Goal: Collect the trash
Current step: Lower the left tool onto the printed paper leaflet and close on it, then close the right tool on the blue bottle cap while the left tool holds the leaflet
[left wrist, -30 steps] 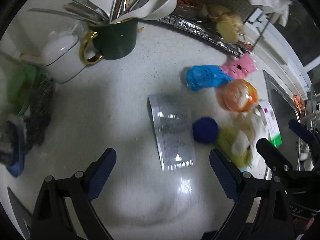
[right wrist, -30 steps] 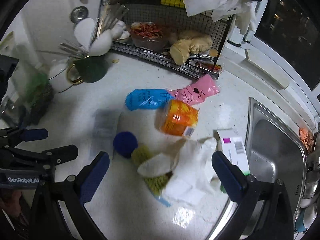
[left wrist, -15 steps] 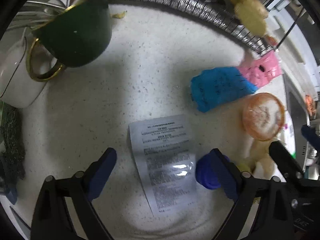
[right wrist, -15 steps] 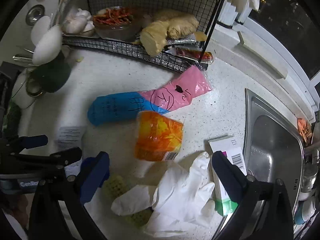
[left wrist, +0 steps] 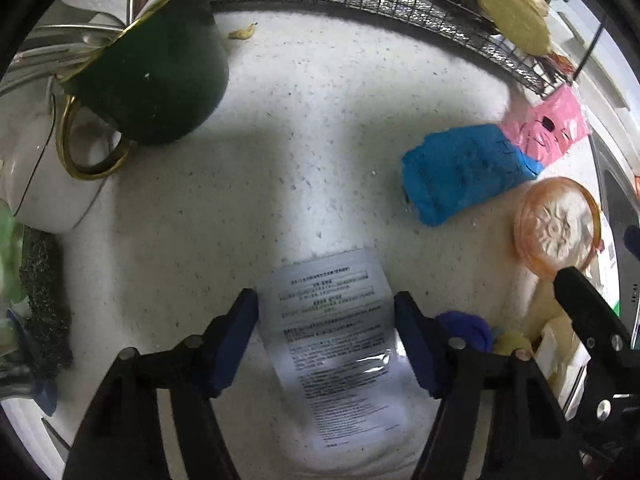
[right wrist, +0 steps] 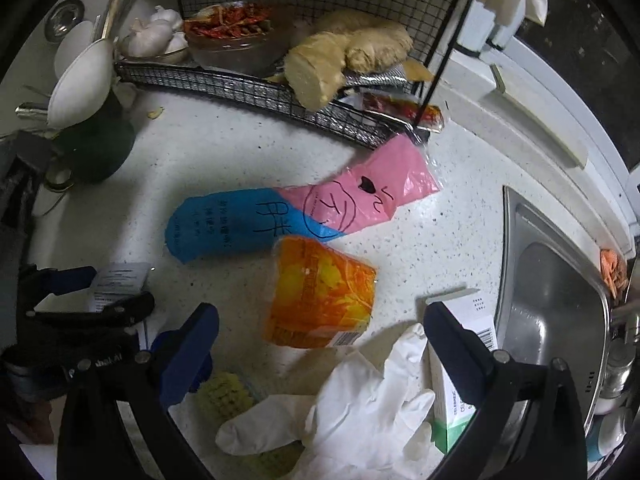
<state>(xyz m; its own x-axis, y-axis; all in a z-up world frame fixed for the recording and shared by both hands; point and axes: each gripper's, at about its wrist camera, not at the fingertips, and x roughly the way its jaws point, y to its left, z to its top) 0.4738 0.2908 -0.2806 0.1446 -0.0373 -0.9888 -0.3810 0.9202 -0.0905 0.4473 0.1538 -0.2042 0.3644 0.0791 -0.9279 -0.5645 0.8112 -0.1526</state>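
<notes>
A white speckled countertop (right wrist: 248,152) runs from a utensil corner on the left to a steel sink (right wrist: 556,304) on the right. At far left, a dark green mug (left wrist: 160,84) with a gold handle holds white spoons and metal utensils. Behind it, a black wire rack (right wrist: 280,92) holds garlic bulbs, a glass bowl of dried red chillies (right wrist: 236,36) and ginger root (right wrist: 340,60).

The left gripper (left wrist: 325,312) is lowered to the counter, jaws partly open, straddling a printed foil sachet (left wrist: 340,344) that lies flat; each finger stands just beside one edge of it, and contact cannot be confirmed. A blue cap (left wrist: 468,328) lies just to its right.

Centre: a blue-and-pink plastic bag (right wrist: 280,220), with an orange plastic cup (right wrist: 320,304) on its side below it.

The right gripper (right wrist: 320,336) is wide open and holds nothing. White disposable gloves (right wrist: 360,408) lie between its fingers, and a white-and-green carton (right wrist: 452,392) is at its right finger.
</notes>
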